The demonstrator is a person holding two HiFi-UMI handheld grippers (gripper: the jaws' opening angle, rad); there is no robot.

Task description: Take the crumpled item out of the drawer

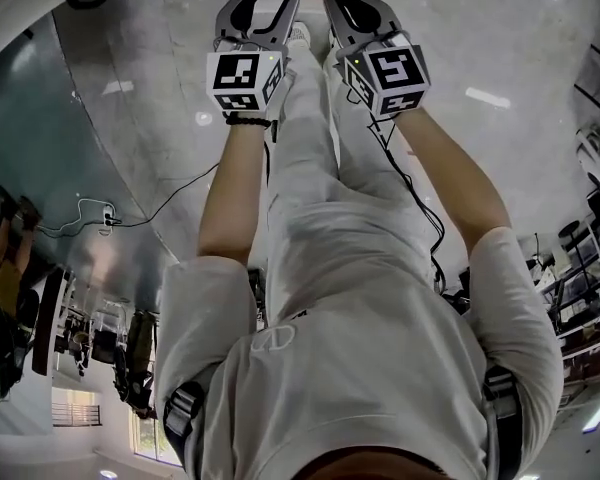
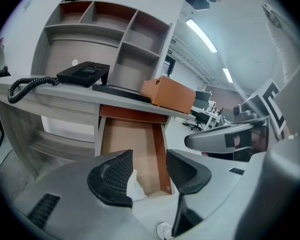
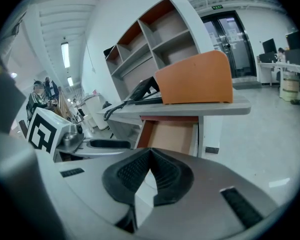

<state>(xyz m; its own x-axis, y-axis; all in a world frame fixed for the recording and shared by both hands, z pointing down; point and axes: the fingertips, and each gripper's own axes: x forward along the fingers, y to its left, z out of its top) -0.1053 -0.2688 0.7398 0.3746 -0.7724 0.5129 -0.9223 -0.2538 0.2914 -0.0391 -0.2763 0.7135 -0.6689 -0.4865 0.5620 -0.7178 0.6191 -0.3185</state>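
Bright ceiling strip lights (image 2: 202, 35); glare on floor (image 1: 485, 98); fisheye warp; dark corners.

the head view is aimed steeply down over the person (image 1: 360, 298), while the open drawer (image 2: 132, 144) and the orange box (image 2: 168, 93), lying toward 1 o'clock, are faced from nearby by both gripper views.
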